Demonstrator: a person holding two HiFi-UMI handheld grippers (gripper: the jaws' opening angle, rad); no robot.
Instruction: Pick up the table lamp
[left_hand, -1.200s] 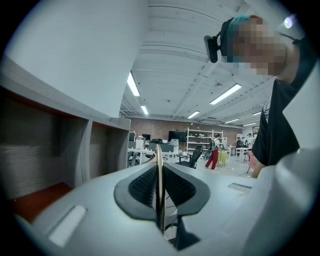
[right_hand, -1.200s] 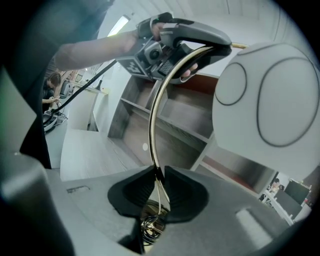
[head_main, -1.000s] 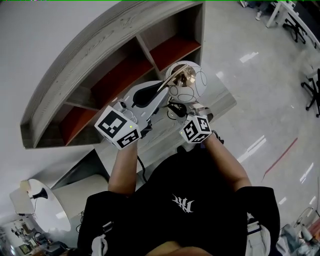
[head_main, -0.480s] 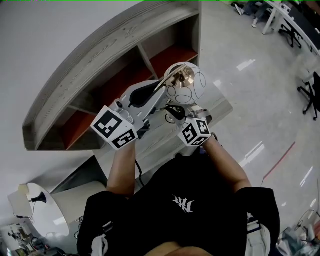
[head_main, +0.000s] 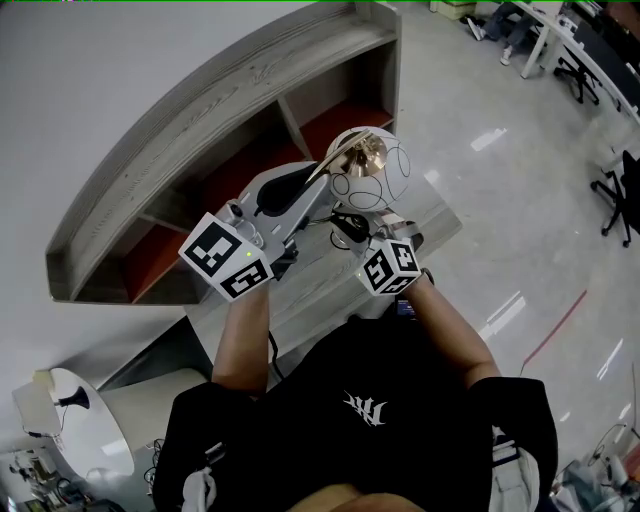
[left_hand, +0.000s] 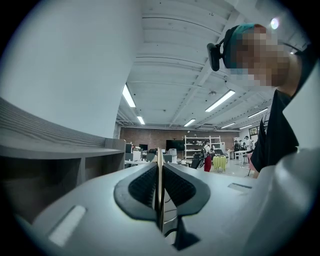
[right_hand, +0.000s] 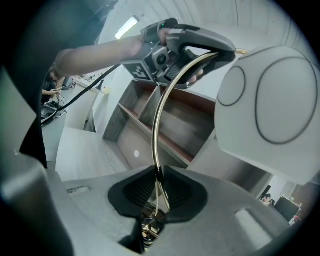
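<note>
Your left hand-held gripper (left_hand: 159, 192) is pinched tight on the thin brass stem (right_hand: 161, 115) of the table lamp (head_main: 372, 172), seen edge-on between its pads. Your right hand-held gripper (right_hand: 157, 187) is clamped on the same stem lower down, where the arc rises out of its jaws. The lamp hangs between the two grips above the desk (head_main: 445, 215), with its white globe shade (right_hand: 270, 100) in front of the shelf unit (head_main: 200, 130).

The main risk is the stem itself. It looks smooth and narrow, so it could turn or slide between the pads, and the shade's weight out at the end would probably swing the lamp downward. Both grips share one curved rod. If your hands drift apart or twist against each other, you may bend the arc or pull it out of one pair of jaws. The shade sits near the shelf unit, so a careless sweep could knock it.

The lamp's base is hard to read. Only a blurred metallic shape shows below your right jaws, and the head view hides it behind the marker cubes. I cannot tell whether the base is clear of the desk, or whether a cord trails from the lamp.
</note>
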